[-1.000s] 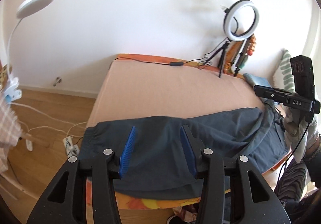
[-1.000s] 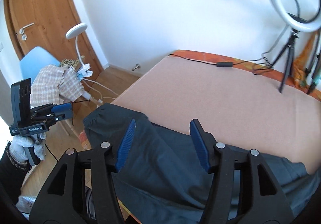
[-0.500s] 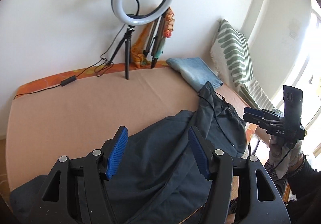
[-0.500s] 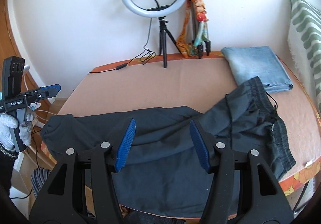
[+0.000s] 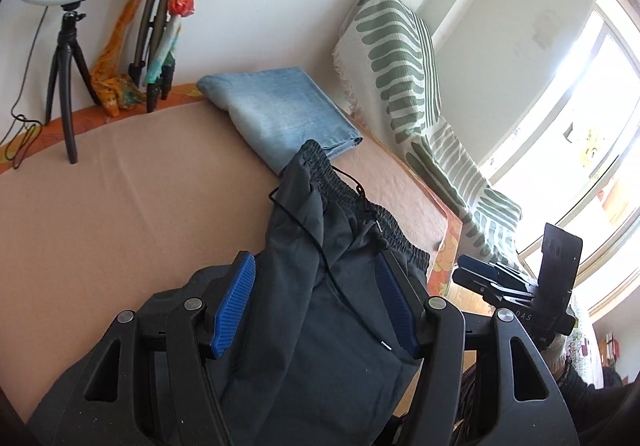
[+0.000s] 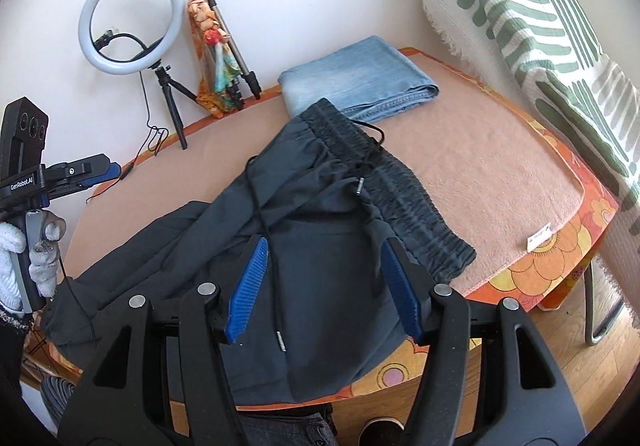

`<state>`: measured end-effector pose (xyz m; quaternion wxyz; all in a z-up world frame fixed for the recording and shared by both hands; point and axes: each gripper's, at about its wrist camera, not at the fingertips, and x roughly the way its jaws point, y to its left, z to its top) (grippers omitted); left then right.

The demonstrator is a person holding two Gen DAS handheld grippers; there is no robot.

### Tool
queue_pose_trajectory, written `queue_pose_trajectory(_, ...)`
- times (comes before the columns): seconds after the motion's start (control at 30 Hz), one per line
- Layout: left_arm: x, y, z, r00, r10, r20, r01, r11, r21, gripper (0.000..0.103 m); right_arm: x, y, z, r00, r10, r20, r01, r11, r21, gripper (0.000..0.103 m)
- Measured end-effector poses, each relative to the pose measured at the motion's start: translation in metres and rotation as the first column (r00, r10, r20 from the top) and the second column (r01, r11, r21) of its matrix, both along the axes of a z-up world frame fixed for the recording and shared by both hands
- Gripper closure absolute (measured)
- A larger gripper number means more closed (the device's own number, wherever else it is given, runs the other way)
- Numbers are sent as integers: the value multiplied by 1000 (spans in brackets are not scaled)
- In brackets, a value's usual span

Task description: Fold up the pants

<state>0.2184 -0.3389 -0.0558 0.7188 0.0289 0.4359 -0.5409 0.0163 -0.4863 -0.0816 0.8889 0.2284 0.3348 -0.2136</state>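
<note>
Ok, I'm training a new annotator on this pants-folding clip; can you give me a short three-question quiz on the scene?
1. True or false: the dark pants lie neatly folded in half.
2. Multiple choice: what lies just beyond the waistband? A) a shoe B) folded light-blue jeans C) a laptop
3. Short answer: is either the left claw or the right claw closed on fabric?

Key
1. False; they are spread out and rumpled, drawstring loose.
2. B
3. No; both stand open above the pants.

Both wrist views close above pants (image 5: 320,326); shared waistband.
</note>
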Motion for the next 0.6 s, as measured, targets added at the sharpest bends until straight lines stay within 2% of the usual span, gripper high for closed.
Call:
queue_pose_trajectory(0.13,8,-47,-24,1000,-13,-25,15,999,50,41,-14,-25,-18,999,-53,-10,54,997,56,41)
queue_pose_trajectory(0.3,39,-87,-57,986,10,-168,-1,999,53,41,-32,-44,-26,994,-107,-3,107,991,85,41)
queue_pose_trajectory(0.43,57,-109,-76,980,21,-196,-6,997,75,41,-43,-55,-28,991,-129,18,126,985,120,41)
queue_pose_trajectory(0.6,72,-135,-102,969,22,-245,13,990,141,41,-46,-65,-34,990,-138,21,134,979,153,41)
